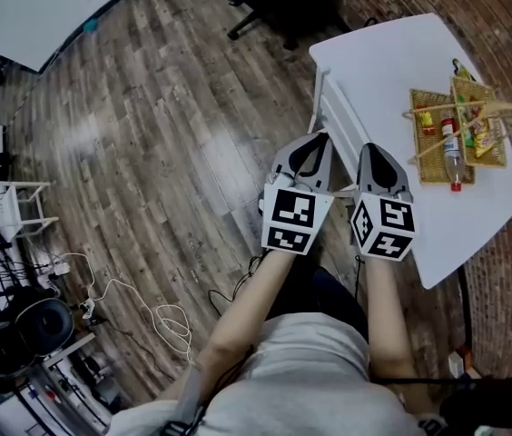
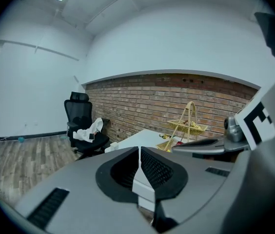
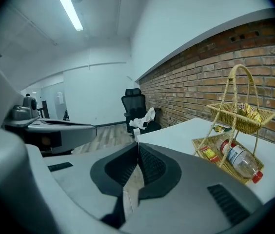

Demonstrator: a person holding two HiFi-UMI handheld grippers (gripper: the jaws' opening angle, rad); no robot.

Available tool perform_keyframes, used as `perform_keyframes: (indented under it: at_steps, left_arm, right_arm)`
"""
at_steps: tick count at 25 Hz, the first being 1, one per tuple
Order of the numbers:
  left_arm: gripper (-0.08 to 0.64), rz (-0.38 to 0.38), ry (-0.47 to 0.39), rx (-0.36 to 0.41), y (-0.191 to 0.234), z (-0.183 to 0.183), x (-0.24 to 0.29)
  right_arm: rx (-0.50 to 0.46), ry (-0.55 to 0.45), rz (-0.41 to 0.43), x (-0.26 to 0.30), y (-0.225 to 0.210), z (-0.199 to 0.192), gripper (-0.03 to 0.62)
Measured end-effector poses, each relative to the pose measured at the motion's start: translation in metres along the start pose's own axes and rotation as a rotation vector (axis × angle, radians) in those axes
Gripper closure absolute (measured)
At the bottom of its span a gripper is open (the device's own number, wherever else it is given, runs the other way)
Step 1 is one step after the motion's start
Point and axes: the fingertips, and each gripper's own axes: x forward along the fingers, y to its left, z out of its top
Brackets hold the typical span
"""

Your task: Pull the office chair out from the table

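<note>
The black office chair (image 1: 279, 7) stands past the far corner of the white table (image 1: 383, 71), with a white cloth on its seat. It also shows in the left gripper view as the chair (image 2: 81, 126) and far off in the right gripper view as the chair (image 3: 137, 113). I hold both grippers side by side over the table's near left edge, well short of the chair. My left gripper (image 1: 318, 137) (image 2: 139, 150) is shut with nothing in it. My right gripper (image 1: 371, 150) (image 3: 137, 145) is shut and empty too.
A two-tier wicker basket (image 1: 460, 134) (image 3: 237, 130) with a bottle (image 3: 237, 160) and snacks sits on the table's right part. A brick wall (image 3: 201, 82) runs behind the table. White cables (image 1: 161, 316), a white rack (image 1: 11, 203) and a round black device (image 1: 43, 325) lie on the wooden floor at left.
</note>
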Motion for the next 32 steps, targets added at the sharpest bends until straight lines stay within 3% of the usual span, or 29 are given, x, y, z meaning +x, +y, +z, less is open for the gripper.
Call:
perform_keyframes:
  at_steps: [13,18,21,28,32]
  left_arm:
    - [0.535,-0.077,0.045,-0.008,0.033,-0.007,0.048]
    - [0.534,-0.09,0.054,-0.006,0.03,-0.01,0.059]
    - [0.534,-0.084,0.06,-0.011,0.028,-0.012,0.064]
    - [0.535,-0.047,0.068,-0.027,0.027,-0.008,0.073]
    - [0.535,-0.022,0.068,-0.035,0.03,-0.007,0.079]
  right_arm:
    - [-0.056,0.141,-0.045,0.055,-0.015,-0.013,0.575]
    - [-0.141,0.167,-0.047,0.065,-0.019,-0.015,0.564]
    - [-0.149,0.199,-0.008,0.071,-0.019,-0.021,0.472]
    - [-0.202,0.337,0.123,0.09,-0.02,-0.038,0.413]
    - [-0.201,0.386,0.167,0.104,-0.023,-0.049,0.413]
